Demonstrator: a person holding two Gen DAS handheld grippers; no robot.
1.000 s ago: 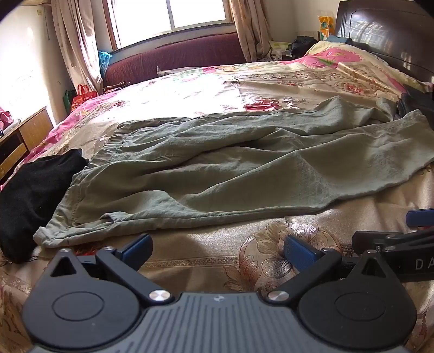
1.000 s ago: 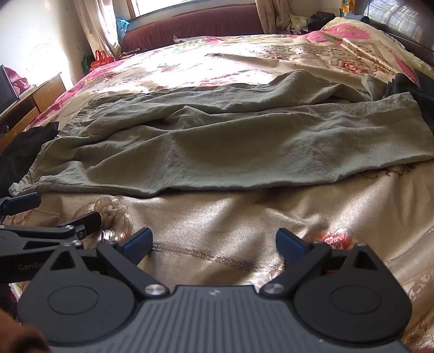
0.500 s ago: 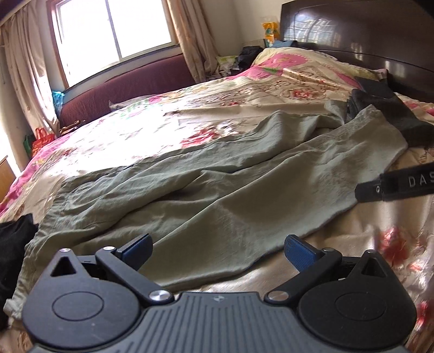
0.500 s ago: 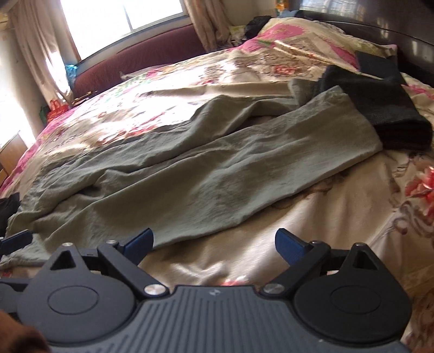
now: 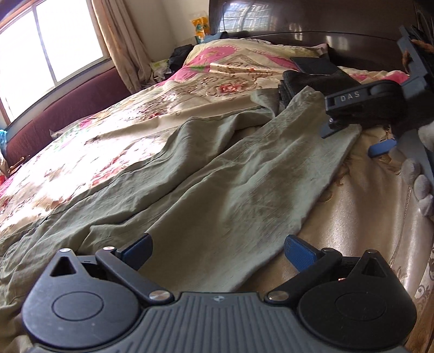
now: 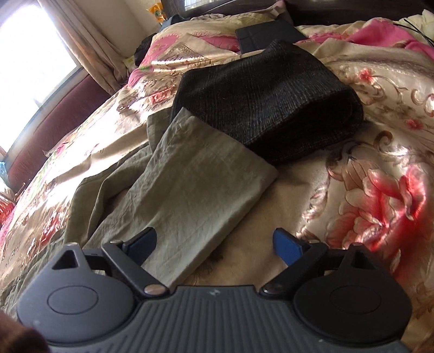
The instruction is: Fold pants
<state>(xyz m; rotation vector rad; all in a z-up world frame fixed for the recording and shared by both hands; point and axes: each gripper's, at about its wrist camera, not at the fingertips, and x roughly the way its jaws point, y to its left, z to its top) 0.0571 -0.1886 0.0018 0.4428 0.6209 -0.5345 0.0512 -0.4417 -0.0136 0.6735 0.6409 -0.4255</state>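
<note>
Olive-green pants (image 5: 217,184) lie spread lengthwise on the floral bedspread, one leg over the other. My left gripper (image 5: 218,248) is open and empty, just above the middle of the near leg. My right gripper (image 6: 215,244) is open and empty, low over the near leg's cuff end (image 6: 206,176). In the left wrist view the right gripper (image 5: 355,138) shows at the far right over that cuff. The cuff's far edge touches a folded dark garment.
A folded dark garment (image 6: 271,103) lies by the cuffs, with a flat dark item (image 6: 267,34) behind it. The dark headboard (image 5: 312,19) stands beyond. A window (image 5: 48,46), curtain and maroon bench are at the far left. Bare bedspread (image 6: 366,190) lies to the right.
Both grippers have swung to the right along the pants, from the waist end toward the leg cuffs, and moved closer to the fabric. Both stay open.
</note>
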